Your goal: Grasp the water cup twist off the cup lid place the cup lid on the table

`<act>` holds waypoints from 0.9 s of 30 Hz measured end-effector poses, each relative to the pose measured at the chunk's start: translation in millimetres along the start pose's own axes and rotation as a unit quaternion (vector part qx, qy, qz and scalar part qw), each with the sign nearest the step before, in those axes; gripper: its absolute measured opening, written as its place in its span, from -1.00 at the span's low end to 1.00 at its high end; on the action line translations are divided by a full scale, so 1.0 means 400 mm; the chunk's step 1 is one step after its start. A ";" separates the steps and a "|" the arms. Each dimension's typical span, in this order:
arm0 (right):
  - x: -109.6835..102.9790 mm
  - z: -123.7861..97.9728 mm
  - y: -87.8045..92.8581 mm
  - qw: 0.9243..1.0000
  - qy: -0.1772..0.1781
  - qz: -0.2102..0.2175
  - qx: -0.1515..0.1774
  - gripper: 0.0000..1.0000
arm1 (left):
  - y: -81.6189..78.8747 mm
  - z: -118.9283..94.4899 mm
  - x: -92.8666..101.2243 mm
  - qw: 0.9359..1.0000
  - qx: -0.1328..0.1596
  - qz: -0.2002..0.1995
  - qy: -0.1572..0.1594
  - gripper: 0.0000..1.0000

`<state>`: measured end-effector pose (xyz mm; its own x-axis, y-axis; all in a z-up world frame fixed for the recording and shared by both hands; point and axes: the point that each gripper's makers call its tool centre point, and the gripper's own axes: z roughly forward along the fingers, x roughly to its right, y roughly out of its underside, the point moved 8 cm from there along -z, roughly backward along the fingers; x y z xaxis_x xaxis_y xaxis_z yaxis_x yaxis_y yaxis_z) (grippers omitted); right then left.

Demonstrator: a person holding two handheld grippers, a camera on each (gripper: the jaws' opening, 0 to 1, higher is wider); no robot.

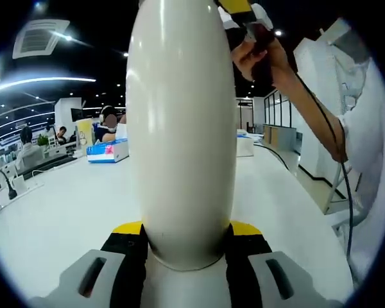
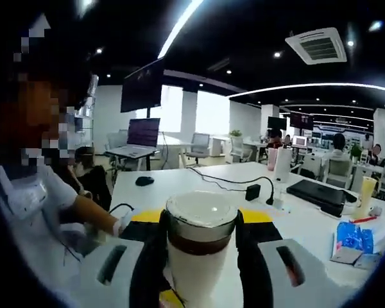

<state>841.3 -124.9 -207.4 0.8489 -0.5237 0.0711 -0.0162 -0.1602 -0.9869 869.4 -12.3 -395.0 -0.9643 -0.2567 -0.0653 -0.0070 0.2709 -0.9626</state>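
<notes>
A tall cream-white water cup (image 1: 179, 128) stands upright in the middle of the left gripper view. My left gripper (image 1: 186, 228) is shut on its lower body, a yellow-tipped jaw on each side. In the right gripper view the cup's pale round lid (image 2: 201, 212) faces the camera, and my right gripper (image 2: 201, 221) is shut on its rim. Below a brown band under the lid, the cup body (image 2: 196, 273) runs down. From the left gripper view, the right gripper (image 1: 240, 9) and the person's hand (image 1: 260, 58) show at the cup's top.
The white table (image 1: 64, 212) spreads beneath the cup. A blue tissue box (image 1: 106, 153) lies far left. In the right gripper view a black mouse (image 2: 144, 181), a cabled adapter (image 2: 251, 191), a dark laptop (image 2: 321, 191) and a blue packet (image 2: 354, 239) lie on the table.
</notes>
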 end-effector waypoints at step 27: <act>-0.153 0.054 0.000 0.926 0.375 -0.004 0.033 0.51 | -0.002 -0.005 0.002 1.000 0.000 0.002 0.000 -0.02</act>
<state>800.9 -74.7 -214.7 0.2425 -0.9608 0.1345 0.0415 -0.1282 -0.9909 868.1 -11.0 -394.0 -0.9643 -0.2559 -0.0686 -0.0036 0.2714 -0.9625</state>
